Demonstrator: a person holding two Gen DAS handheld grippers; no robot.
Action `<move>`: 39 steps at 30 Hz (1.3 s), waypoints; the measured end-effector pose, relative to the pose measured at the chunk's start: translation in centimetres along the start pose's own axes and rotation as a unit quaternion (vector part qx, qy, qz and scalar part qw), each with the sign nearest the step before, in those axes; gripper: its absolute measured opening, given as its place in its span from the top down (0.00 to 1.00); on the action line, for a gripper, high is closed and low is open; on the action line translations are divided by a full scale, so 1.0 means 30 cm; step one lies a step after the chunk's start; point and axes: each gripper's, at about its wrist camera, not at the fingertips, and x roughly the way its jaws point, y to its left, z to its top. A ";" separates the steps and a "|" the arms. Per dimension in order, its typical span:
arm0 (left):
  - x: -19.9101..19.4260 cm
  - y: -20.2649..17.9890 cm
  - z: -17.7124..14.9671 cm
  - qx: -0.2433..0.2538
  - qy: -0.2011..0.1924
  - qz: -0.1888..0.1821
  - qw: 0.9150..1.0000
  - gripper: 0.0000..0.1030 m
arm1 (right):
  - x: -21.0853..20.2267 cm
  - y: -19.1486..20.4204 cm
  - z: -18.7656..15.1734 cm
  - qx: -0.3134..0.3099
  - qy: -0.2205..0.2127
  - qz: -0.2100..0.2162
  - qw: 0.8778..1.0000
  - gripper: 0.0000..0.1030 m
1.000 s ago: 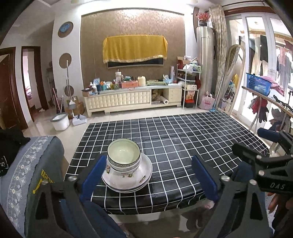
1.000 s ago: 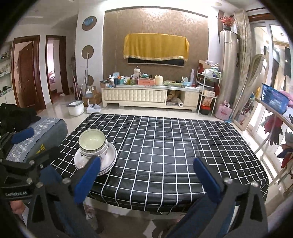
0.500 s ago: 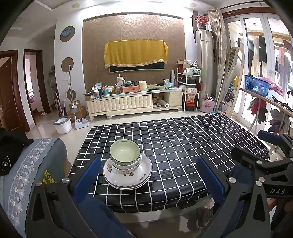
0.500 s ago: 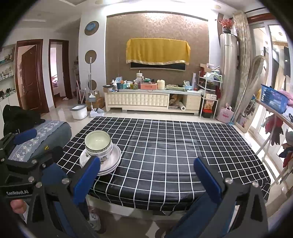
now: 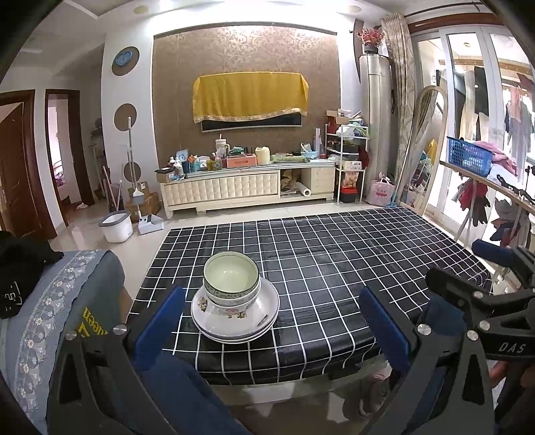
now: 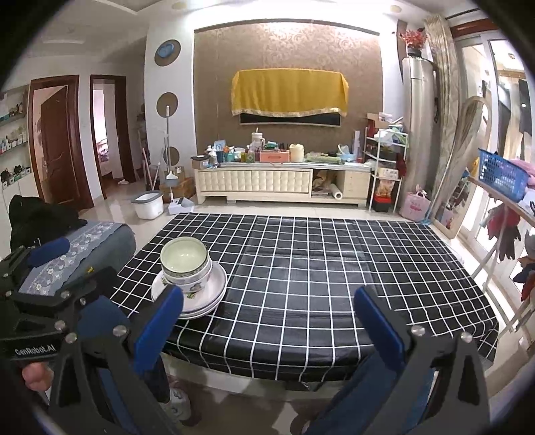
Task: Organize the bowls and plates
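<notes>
Both views are bright and evenly lit. Daylight enters through the glass doors [image 5: 468, 110] on the right, which look washed out, and a ceiling light blows out the top of the far wall [image 5: 247, 20]. The glossy black tablecloth [image 6: 317, 267] carries soft sheen. Fisheye distortion bends door frames and walls, and dark vignetting fills the corners. Focus is sharp centrally, softer toward the edges.

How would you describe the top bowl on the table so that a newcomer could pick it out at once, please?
Start at the table with the black, white-gridded cloth; near its front left corner sits a stack of white plates. Nested bowls stand on them, and the top bowl is the highest piece, set apart by its pale green inside and dark patterned band under the rim.
</notes>
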 end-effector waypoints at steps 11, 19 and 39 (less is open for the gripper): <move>-0.011 -0.009 -0.002 0.003 0.003 0.000 1.000 0.00 | -0.010 0.000 0.001 -0.001 -0.004 -0.002 1.000 0.00; -0.014 -0.010 -0.002 0.002 0.004 0.002 1.000 0.00 | -0.009 0.005 0.001 -0.002 -0.002 -0.003 1.000 0.00; -0.009 -0.031 -0.010 0.004 0.014 0.010 1.000 0.00 | -0.002 0.009 -0.005 -0.008 0.005 -0.009 1.000 0.00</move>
